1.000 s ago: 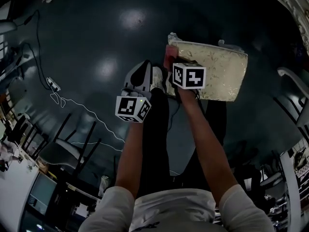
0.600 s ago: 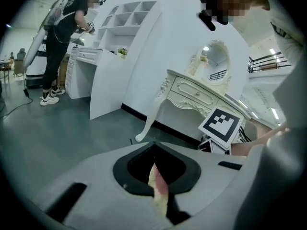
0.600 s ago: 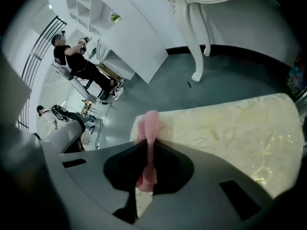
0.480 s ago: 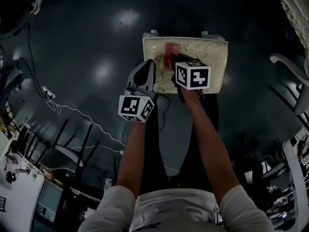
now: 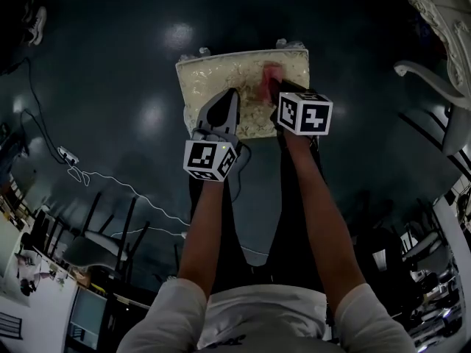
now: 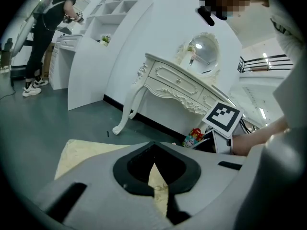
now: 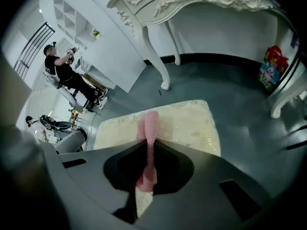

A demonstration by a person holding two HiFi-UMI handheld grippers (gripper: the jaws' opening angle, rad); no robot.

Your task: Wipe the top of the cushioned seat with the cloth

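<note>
The left gripper hangs over the near part of the cushioned seat, its fingers pressed together with nothing between them. Just beside it, the right gripper pinches a pink cloth. The free end of the cloth lies on the seat top, toward the cushion's right side. The cream seat stands on a dark, glossy floor. Beyond it is a white carved dressing table. Farther off, a person stands by white shelves.
</note>
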